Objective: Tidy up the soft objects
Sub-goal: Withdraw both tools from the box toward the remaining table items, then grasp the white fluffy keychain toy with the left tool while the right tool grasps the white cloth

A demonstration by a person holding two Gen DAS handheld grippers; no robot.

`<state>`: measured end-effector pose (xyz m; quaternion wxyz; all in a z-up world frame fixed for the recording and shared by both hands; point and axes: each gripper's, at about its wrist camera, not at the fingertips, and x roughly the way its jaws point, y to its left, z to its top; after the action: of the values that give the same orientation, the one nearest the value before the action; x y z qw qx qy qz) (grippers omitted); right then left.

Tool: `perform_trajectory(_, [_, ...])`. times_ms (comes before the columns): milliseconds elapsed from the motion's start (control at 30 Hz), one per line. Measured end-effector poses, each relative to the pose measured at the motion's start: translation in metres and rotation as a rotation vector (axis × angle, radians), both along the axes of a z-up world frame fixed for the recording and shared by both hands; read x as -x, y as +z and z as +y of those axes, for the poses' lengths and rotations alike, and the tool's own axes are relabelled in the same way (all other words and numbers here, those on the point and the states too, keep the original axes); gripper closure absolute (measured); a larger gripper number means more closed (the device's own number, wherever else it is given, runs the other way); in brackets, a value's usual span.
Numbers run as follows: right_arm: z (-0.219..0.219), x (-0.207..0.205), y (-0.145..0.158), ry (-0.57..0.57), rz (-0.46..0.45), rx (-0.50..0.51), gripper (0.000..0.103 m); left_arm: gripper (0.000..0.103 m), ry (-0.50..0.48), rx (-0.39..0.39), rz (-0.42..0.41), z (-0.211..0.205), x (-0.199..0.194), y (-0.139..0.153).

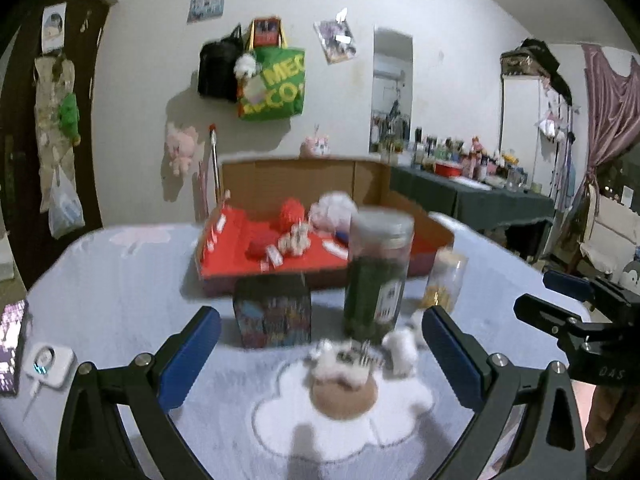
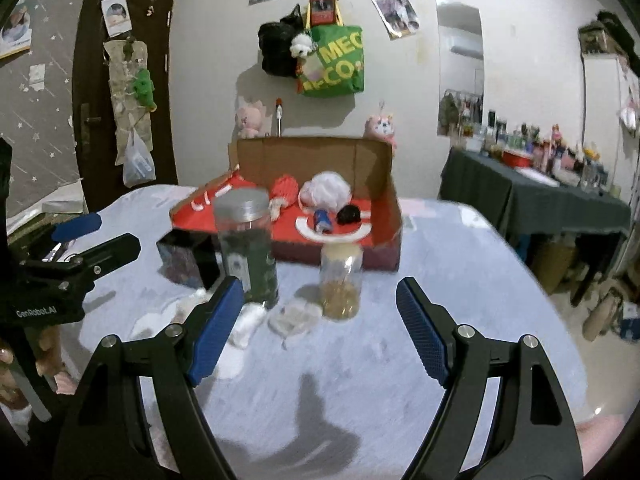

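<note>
Both tools empty, jaws spread: left tool (image 1: 320,344) hovered over white plush (image 1: 348,364) on desk (image 1: 120,288), right tool (image 2: 320,320) nearby. Risk: tall jar (image 1: 378,272) stood just behind plush; a careless reach w/ wide jaws could topple it.

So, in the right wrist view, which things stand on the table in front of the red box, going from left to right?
Dark patterned tin → tall jar with grey lid → small jar with yellow contents. The white soft pieces lying low by the jars overlap them, so I leave those out.
</note>
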<state>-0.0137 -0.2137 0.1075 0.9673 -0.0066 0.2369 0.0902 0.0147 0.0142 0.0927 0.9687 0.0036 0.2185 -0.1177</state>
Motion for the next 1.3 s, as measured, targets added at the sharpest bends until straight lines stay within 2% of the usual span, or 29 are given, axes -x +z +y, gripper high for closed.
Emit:
perform_trajectory(167, [0.0,-0.007,-0.029,0.001,0.077,-0.028,0.024,0.0,0.016,-0.01,0.084,0.003,-0.006,-0.031])
perform_trajectory(433, [0.0,-0.023,-0.052,0.001,0.139,-0.026,0.024,0.0,0.019,-0.015,0.185,0.005,-0.02,-0.052])
perform_trajectory(700, [0.0,-0.045,-0.06,0.02,0.193,-0.021,0.024,0.0,-0.05,-0.032,0.28,-0.002,-0.033,-0.059])
perform_trajectory(933, [0.0,-0.069,-0.061,0.053,0.249,-0.044,0.024,0.001,-0.097,-0.066,0.302,-0.013,-0.05,-0.052])
perform_trajectory(1033, [0.001,-0.078,-0.061,0.077,0.274,-0.049,0.025,0.006,-0.121,-0.078,0.319,-0.017,-0.06,-0.051])
perform_trajectory(1100, [0.003,-0.084,-0.062,0.083,0.287,-0.038,0.036,0.01,-0.131,-0.095,0.33,-0.021,-0.065,-0.053])
perform_trajectory(1267, [0.007,-0.099,-0.07,0.107,0.346,-0.038,0.052,0.021,-0.169,-0.113,0.364,-0.027,-0.074,-0.057])
perform_trajectory(1300, [0.008,-0.1,-0.071,0.108,0.347,-0.034,0.052,0.026,-0.174,-0.114,0.368,-0.026,-0.076,-0.058])
